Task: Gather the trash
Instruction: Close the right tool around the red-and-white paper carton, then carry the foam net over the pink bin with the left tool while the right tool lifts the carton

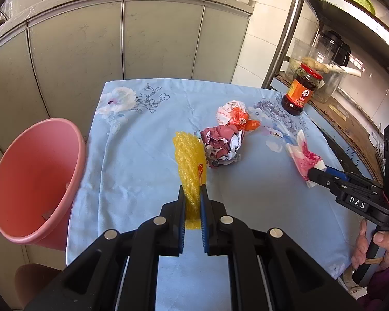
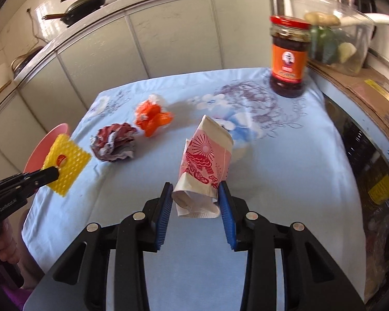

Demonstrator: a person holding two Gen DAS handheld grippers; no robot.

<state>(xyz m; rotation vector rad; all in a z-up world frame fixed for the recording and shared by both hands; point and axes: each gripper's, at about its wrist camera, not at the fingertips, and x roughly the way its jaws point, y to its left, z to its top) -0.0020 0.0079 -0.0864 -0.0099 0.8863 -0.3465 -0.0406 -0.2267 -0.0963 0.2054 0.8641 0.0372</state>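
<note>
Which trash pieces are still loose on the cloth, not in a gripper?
Two: the dark red crumpled paper ball and the orange-and-white wrapper behind it. The yellow foam net and pink paper bag sit between gripper fingers.

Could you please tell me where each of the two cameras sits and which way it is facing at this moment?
Left wrist: sits on the left gripper, looking down over its fingers, shut on yellow foam netting, with the pink bin at left; the right gripper and hand show.
Right wrist: sits on the right gripper, whose fingers flank a pink paper wrapper.
Shared: blue floral cloth, crumpled paper, sauce jar.
</note>
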